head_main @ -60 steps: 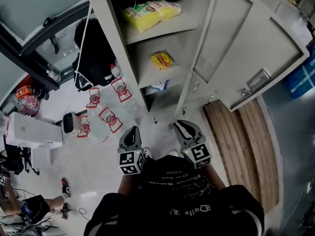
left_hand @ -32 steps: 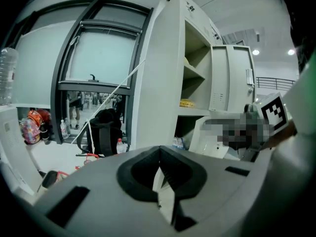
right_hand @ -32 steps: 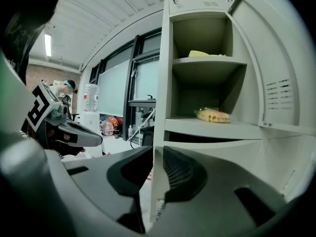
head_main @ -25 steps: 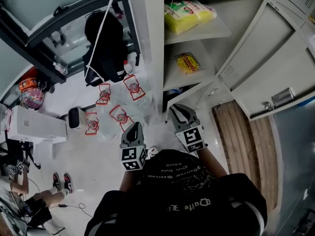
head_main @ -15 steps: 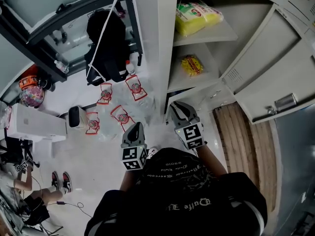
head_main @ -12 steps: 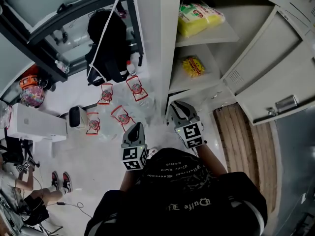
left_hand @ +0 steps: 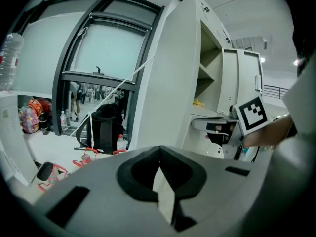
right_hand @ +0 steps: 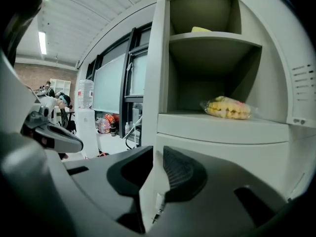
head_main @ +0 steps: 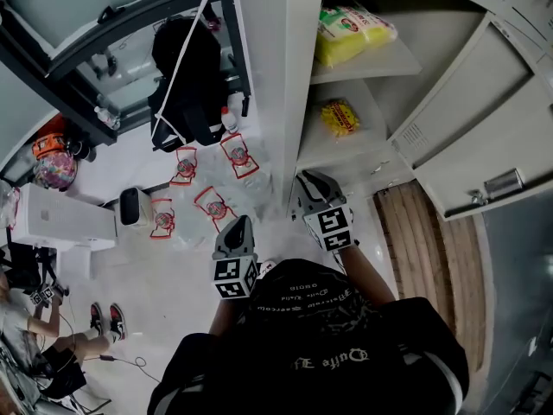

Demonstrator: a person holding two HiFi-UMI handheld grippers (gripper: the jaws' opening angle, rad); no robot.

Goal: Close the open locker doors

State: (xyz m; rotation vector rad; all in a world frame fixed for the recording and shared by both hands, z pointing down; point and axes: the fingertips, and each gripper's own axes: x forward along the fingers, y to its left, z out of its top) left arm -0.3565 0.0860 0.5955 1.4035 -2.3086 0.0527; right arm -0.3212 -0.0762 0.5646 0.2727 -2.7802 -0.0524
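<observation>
The pale grey locker (head_main: 285, 76) stands open, with yellow packs (head_main: 354, 28) on its top shelf and a yellow snack bag (head_main: 340, 115) (right_hand: 227, 107) on the shelf below. Two tall doors (head_main: 471, 85) swing out to the right. The lower door (head_main: 350, 164) lies across its compartment. My right gripper (head_main: 308, 180) (right_hand: 157, 154) is at that door's free left edge, and the pale edge fills the gap between its partly closed jaws. My left gripper (head_main: 235, 223) (left_hand: 159, 149) hangs further back over the floor, shut and empty.
A black backpack (head_main: 186, 67) leans by the window frame left of the locker. Bottles with red handles (head_main: 216, 201) lie on the floor in front of it, next to a white appliance (head_main: 60, 219). Wooden planks (head_main: 423, 232) run along the right. A person's feet (head_main: 104, 318) show at lower left.
My right gripper has moved up the picture toward the locker's lower front. In the oldest frame the lower compartment stood open; now its door covers it. The left gripper has barely moved.
</observation>
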